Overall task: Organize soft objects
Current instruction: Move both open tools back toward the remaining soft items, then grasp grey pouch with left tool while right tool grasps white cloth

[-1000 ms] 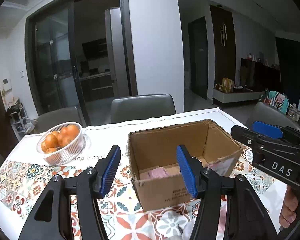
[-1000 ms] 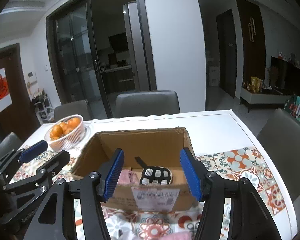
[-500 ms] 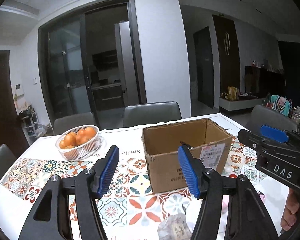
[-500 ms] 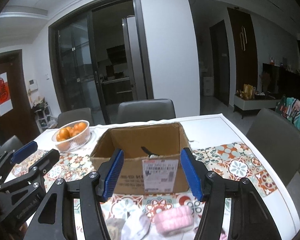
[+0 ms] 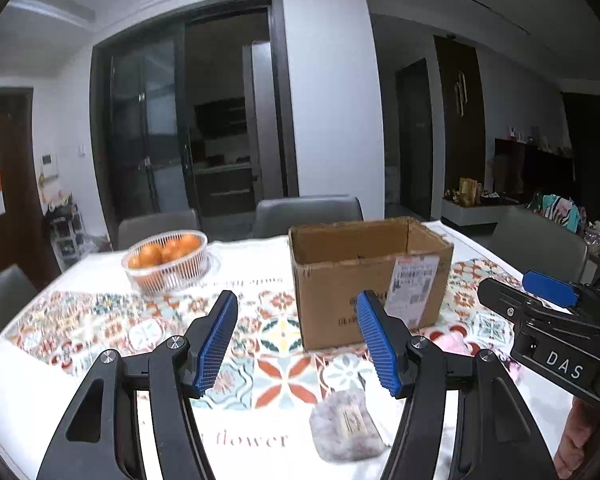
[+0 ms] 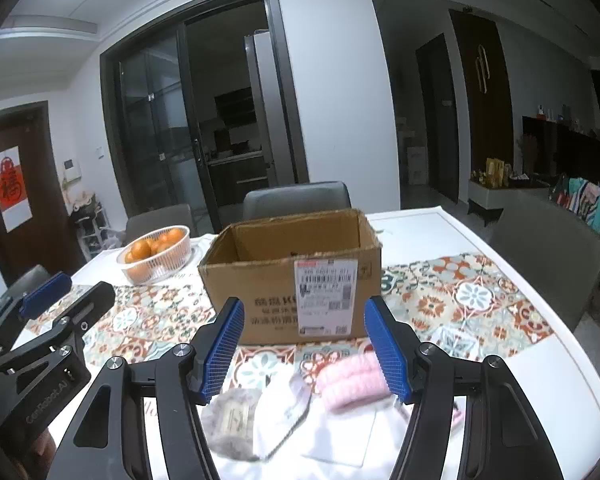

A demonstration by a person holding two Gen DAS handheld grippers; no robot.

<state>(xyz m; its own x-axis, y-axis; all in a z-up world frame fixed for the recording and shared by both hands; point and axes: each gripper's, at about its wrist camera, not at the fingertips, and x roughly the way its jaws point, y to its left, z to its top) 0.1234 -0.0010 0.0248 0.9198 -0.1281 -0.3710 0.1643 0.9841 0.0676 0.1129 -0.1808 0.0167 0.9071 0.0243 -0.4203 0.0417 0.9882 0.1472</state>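
Observation:
An open cardboard box (image 5: pixel 370 276) (image 6: pixel 292 276) stands on the patterned tablecloth. In front of it lie soft items: a grey fuzzy bundle with a label (image 5: pixel 346 426) (image 6: pixel 230 420), a white cloth piece (image 6: pixel 284 412) and a pink fluffy roll (image 6: pixel 350 378) (image 5: pixel 456 346). My left gripper (image 5: pixel 296 344) is open and empty, above the table short of the box; it also shows in the right wrist view (image 6: pixel 56 308). My right gripper (image 6: pixel 304 350) is open and empty above the soft items; it also shows in the left wrist view (image 5: pixel 540 304).
A white basket of oranges (image 5: pixel 166 260) (image 6: pixel 156 254) stands left of the box. Grey chairs (image 5: pixel 308 214) stand around the table, one at the right (image 6: pixel 548 256). The table's right edge (image 6: pixel 572 344) is near the pink roll.
Both grippers have pulled back and lowered from over the box. The box inside is no longer visible, and the soft items in front of it have come into view.

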